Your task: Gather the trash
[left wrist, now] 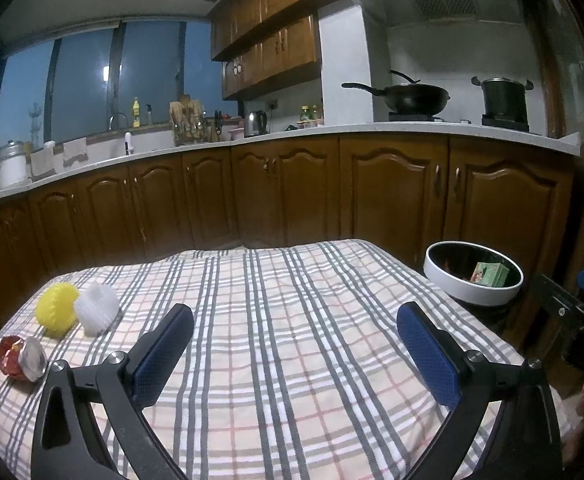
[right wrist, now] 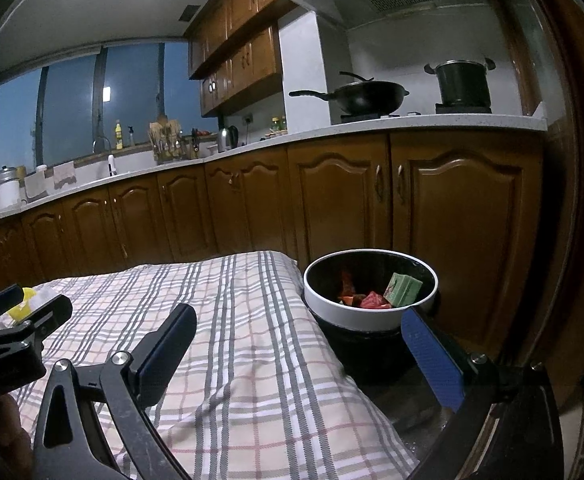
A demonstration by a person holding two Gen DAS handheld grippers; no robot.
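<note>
On the plaid tablecloth (left wrist: 276,320) lie a yellow foam net (left wrist: 56,309), a white foam net (left wrist: 96,308) beside it, and a crushed red-and-silver wrapper (left wrist: 20,358) at the left edge. My left gripper (left wrist: 295,334) is open and empty over the cloth, right of these items. A white-rimmed trash bin (left wrist: 473,273) stands off the table's right side; it holds a green box (right wrist: 403,290) and red scraps (right wrist: 373,300). My right gripper (right wrist: 299,340) is open and empty, just before the bin (right wrist: 369,286). The left gripper (right wrist: 24,312) shows in the right wrist view.
Brown wooden cabinets (left wrist: 391,188) and a white counter (left wrist: 331,132) run behind the table. A black wok (left wrist: 411,96) and a pot (left wrist: 503,98) sit on the stove. A sink, bottles and a kettle (left wrist: 255,123) line the counter.
</note>
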